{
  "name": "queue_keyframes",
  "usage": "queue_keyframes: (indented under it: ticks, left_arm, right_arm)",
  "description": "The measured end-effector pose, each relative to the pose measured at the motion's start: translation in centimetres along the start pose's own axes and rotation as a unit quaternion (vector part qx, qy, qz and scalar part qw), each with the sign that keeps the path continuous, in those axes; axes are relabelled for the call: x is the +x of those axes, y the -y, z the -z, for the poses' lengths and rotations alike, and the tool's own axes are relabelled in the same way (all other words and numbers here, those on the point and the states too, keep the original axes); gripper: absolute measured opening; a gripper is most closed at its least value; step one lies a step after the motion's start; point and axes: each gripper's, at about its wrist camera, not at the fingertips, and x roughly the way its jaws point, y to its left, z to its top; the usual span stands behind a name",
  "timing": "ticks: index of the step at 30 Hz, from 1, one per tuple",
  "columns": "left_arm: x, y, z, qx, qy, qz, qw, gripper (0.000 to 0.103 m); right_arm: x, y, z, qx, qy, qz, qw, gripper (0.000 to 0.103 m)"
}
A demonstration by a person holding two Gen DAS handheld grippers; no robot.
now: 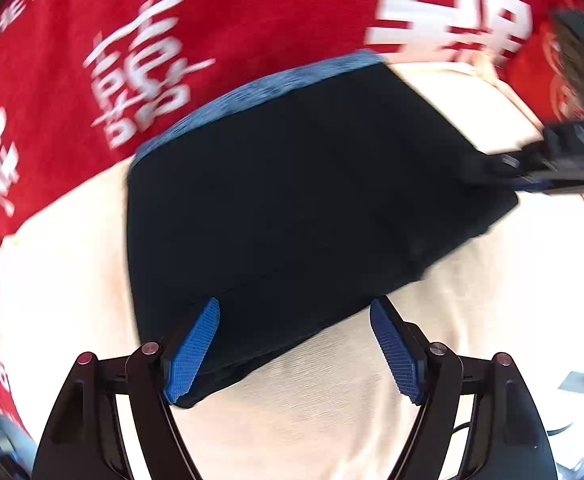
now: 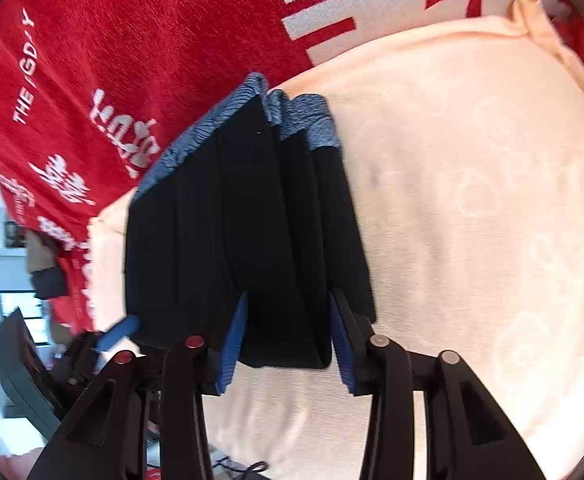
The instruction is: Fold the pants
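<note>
My left gripper (image 1: 294,350) is open, its pads clear of the cloth, over the near corner of the pants (image 1: 292,208). My right gripper (image 2: 287,342) stands apart too, a fold of the pants (image 2: 251,232) between its pads, not pinched. The dark pants lie folded on a peach towel (image 2: 472,208); their blue waistband (image 1: 259,92) is at the far edge. Beyond lies a red cloth (image 1: 71,80) with white lettering.

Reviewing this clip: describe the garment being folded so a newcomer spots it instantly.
Start at the red printed cloth, then the pale peach towel lying on it. On that towel lie the folded black pants, the only dark item, edged by a blue patterned waistband.
</note>
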Motion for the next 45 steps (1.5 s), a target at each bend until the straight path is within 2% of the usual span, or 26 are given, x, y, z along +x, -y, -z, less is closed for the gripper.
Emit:
queue_keyframes:
  ticks: [1, 2, 7, 11, 17, 27, 34, 35, 36, 37, 45]
  left_arm:
    - [0.2, -0.8, 0.0, -0.006, -0.003, 0.003, 1.0000, 0.079]
    - [0.2, -1.3, 0.1, -0.012, -0.005, 0.007, 0.9999, 0.079]
    - [0.3, -3.8, 0.4, -0.034, -0.008, 0.016, 0.9993, 0.079]
    - [-0.3, -5.5, 1.1, -0.060, -0.016, 0.029, 0.9977, 0.079]
    - [-0.4, -8.1, 2.1, -0.066, -0.041, 0.044, 0.9960, 0.079]
    - [-0.8, -11.3, 2.6, -0.070, -0.040, 0.051, 0.9954, 0.079]
    - [0.4, -11.7, 2.7, -0.093, -0.054, 0.066, 0.9920, 0.079]
    - [0.5, -11.8, 2.7, -0.096, -0.056, 0.067, 0.9915, 0.081]
    - [0.5, -11.9, 2.7, -0.101, -0.057, 0.064, 0.9911, 0.098]
    - [0.5, -12.0, 2.6, -0.106, -0.055, 0.058, 0.9912, 0.103]
    - [1.2, -12.3, 1.8, -0.133, -0.070, 0.047, 0.9876, 0.103]
  right_arm:
    - [0.0, -0.1, 0.4, 0.000, 0.000, 0.018, 1.000, 0.059]
    - [0.1, 0.1, 0.7, 0.002, -0.001, 0.030, 1.000, 0.062]
    - [-0.6, 2.0, 2.0, 0.053, 0.001, 0.033, 0.998, 0.062]
    - [-0.1, 0.3, 2.3, 0.026, 0.012, 0.102, 0.994, 0.069]
    - [-1.1, -1.6, 3.4, 0.033, 0.025, 0.155, 0.987, 0.071]
    - [-0.4, -3.0, 8.1, 0.069, 0.005, 0.145, 0.987, 0.071]
    - [0.0, -3.7, 9.0, 0.065, 0.000, 0.123, 0.990, 0.075]
    - [0.2, -4.0, 8.8, 0.065, -0.001, 0.121, 0.991, 0.075]
    - [0.2, -4.1, 8.6, 0.066, -0.003, 0.117, 0.991, 0.076]
    - [0.2, -4.2, 8.4, 0.066, -0.005, 0.113, 0.991, 0.077]
    - [-0.7, -5.2, 6.7, 0.028, -0.002, 0.087, 0.996, 0.083]
